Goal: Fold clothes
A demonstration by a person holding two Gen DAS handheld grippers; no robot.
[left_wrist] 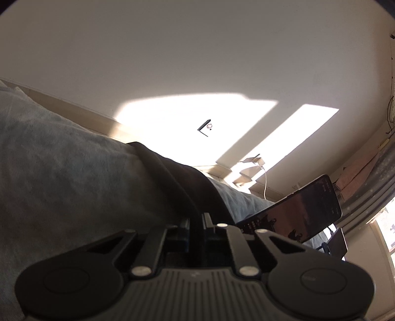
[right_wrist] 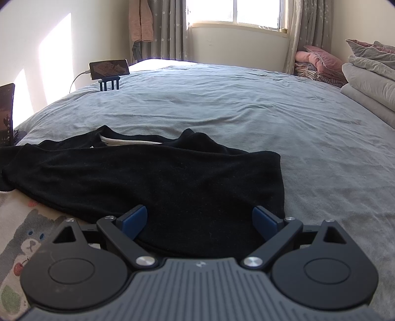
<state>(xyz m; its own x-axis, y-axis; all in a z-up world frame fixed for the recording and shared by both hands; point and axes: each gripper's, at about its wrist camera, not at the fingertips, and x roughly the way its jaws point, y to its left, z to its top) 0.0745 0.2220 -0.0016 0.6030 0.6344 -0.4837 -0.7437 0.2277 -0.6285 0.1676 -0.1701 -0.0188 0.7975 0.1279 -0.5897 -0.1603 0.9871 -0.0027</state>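
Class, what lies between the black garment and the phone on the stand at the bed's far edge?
Only bare, wrinkled grey sheet lies between garment and phone, seen in the right wrist view.

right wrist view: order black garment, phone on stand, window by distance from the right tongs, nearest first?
1. Black garment: directly ahead on the bed, its near edge lying between the open right tongs.
2. Phone on stand: far left, on the bed's far corner.
3. Window: back wall, beyond the bed.
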